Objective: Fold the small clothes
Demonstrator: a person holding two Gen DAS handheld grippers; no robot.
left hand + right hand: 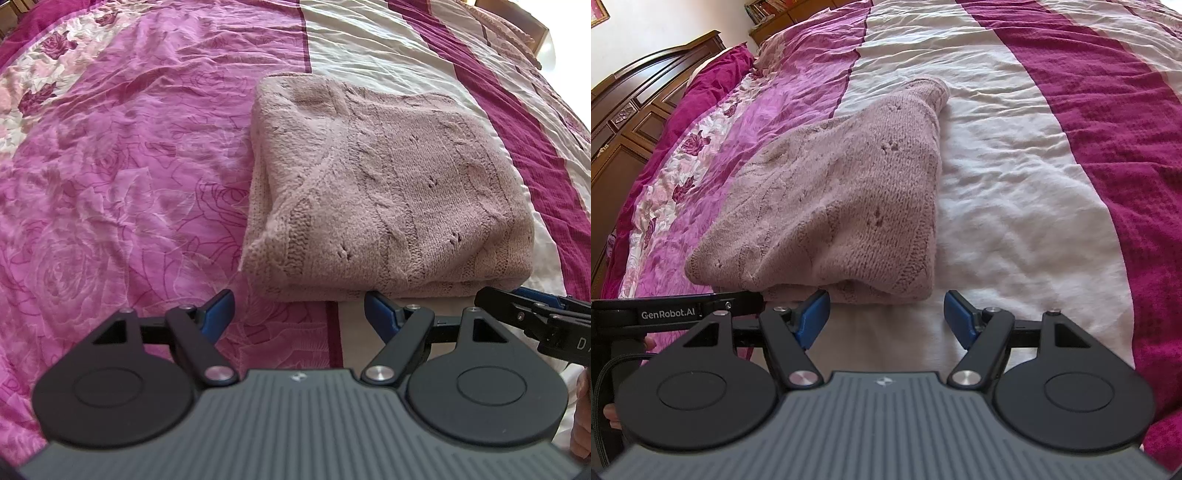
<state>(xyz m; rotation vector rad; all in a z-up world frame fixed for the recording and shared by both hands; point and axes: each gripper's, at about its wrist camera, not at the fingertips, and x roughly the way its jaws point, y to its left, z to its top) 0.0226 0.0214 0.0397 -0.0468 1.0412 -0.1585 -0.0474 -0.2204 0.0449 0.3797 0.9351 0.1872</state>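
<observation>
Dark carved wooden headboard (631, 110), panelled, is seen at the far left of the right wrist view, cut off by the frame edge. Bedspread (110, 184), crinkled woven cloth, is laid across the bed in lengthwise bands: a rose-printed floral strip, a glossy pink band with outlined roses, a cream band, then a deep magenta band of coarser waffle-like texture. Folded sweater (388, 184), dusty-pink chunky knit with cable ribs and small eyelet holes, is set as a thick rectangular bundle with rounded folded edges, resting on the bedspread where the pink band meets the cream one; its underside and inner layers are hidden. Left hand-held gripper (299, 317), black linkage arms with blue pads and a ribbed grey body, is held just short of the sweater's near edge, its jaws standing apart with nothing between them. Right hand-held gripper (886, 317), of the same build, is held beside it at the same near edge, jaws likewise apart and empty; whether either pad brushes the knit cannot be told. Each gripper is seen only in part from the other's camera. Fingers (611, 417) of the person are glimpsed at the frame edge, mostly hidden. A second pink knitted item (517, 33) is cut off at the top right of the left wrist view; its form cannot be made out.
</observation>
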